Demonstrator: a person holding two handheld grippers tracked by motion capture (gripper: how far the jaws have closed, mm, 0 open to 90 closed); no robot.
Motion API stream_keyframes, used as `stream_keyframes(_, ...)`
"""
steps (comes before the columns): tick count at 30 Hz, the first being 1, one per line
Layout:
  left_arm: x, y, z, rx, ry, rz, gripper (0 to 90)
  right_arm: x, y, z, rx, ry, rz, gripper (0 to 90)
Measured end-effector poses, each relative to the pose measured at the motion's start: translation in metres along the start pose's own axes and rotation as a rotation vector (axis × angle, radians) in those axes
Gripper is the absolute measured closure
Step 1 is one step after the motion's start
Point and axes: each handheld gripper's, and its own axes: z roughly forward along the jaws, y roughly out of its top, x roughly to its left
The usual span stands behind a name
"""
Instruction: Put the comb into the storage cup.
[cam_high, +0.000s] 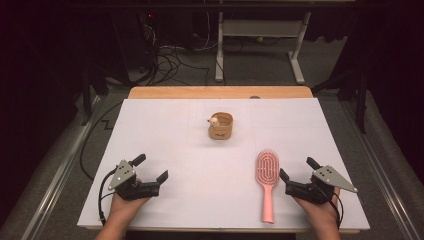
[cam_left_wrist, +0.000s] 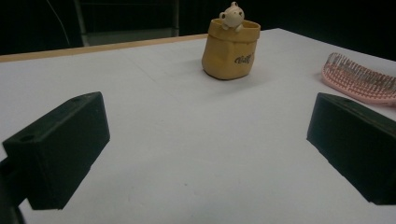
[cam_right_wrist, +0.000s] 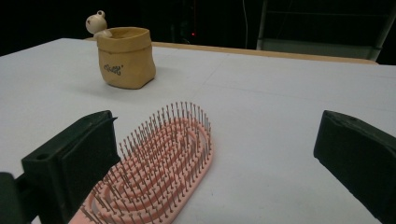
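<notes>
grippers: 2, left gripper (cam_high: 152, 168) and right gripper (cam_high: 297, 169) low at near edge, jaws wide apart, nothing between | pink hairbrush (cam_high: 267, 178): 1, bristles up, just beside right gripper | tan pot (cam_high: 221, 126): 1, mid-table, farther back

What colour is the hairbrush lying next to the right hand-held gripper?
Pink: the plastic hairbrush has a pink body and handle with thin metal-looking bristles, clearest in the right gripper view.

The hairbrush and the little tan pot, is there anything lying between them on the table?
Nothing. In the high view, bare white table separates the pink hairbrush from the tan pot; the right gripper view shows the same empty stretch.
</notes>
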Motion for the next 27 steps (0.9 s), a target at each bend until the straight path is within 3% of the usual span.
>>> stream_keyframes(14,-0.0005,0.0005,0.0008,0.001,0.002,0.013,0.0,0.0011,-0.0004,-0.0039,-0.006,-0.004,-0.003,0.2)
stream_keyframes(24,0.0005,0.0014,-0.0001,0.013,-0.01,-0.013,0.0,0.0014,-0.0008,-0.0054,-0.004,0.002,-0.013,0.2)
stream_keyframes(27,-0.0007,0.0018,0.0,0.009,-0.011,-0.001,0.0,0.0015,-0.0005,-0.0071,-0.005,0.006,-0.014,0.4)
